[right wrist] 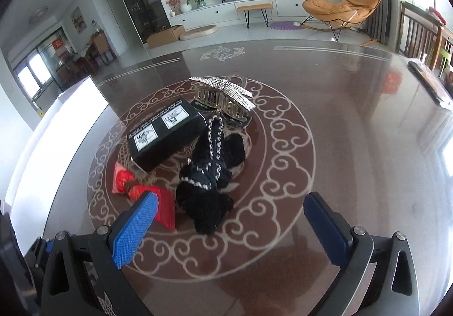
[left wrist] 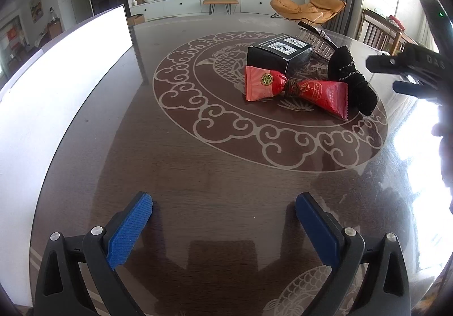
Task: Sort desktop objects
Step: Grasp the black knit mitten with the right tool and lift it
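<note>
The desktop objects lie heaped together on the round scroll-and-fish medallion in the middle of the glossy dark brown desk (right wrist: 354, 123): a black rectangular cardboard box with two white labels (right wrist: 167, 136), a pair of red foil sachets joined by a dark knot (left wrist: 294, 89), a black knitted fabric piece with silver chain trim (right wrist: 211, 174) and a glittering silver claw hair clip (right wrist: 226, 99). A white rectangular bin (left wrist: 56, 83) stands at the desk's left edge, well apart from the heap.

The right gripper (right wrist: 229, 226) hovers just short of the heap with its blue ribbed fingers (right wrist: 136, 231) spread wide and empty. The left gripper (left wrist: 223, 231), equally wide apart and empty, sits over bare desk near the near edge.

The main risk is the crowding. The knit lies against the box and touches the sachets, and its far end lies close to the clip, so a wide closing pinch could catch two items at once or drag neighbours across the slick surface. The chain trim could snag on the clip's teeth. The foil sachets look slippery and thin, so the fingers may skid off them. The box may be too broad for a secure pinch across its long side.
</note>
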The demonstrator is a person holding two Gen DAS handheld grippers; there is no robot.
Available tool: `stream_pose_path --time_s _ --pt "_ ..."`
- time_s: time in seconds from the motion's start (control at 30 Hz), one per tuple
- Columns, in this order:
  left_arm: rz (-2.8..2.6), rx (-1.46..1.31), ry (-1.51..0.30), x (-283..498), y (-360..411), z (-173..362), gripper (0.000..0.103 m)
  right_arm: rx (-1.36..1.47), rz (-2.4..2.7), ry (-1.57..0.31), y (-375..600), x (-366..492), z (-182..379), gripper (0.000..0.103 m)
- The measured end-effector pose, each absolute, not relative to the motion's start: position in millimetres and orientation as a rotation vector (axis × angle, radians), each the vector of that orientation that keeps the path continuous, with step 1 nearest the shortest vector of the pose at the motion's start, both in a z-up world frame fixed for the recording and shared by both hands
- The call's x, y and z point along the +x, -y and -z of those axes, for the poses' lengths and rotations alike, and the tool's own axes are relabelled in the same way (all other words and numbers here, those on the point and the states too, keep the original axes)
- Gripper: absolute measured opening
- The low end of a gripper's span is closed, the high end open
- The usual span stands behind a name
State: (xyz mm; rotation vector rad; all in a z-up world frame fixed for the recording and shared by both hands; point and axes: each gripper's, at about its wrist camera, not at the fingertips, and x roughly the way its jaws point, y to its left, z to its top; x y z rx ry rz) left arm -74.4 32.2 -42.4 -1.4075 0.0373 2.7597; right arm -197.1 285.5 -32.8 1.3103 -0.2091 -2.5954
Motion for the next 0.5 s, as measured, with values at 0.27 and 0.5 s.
stream_pose_path --time_s 0.27,0.5 --pt "-2.758 -1.402 -0.027 -74.1 -32.1 42.2 0.103 1.469 2.451 -0.016 -228.2 -243.1 61.1 0.063" --pt "-2.757 -1.395 -0.012 -73.9 -31.2 42.1 0.103 1.373 2.175 -0.237 -178.1 -171.3 52.5 0.048"
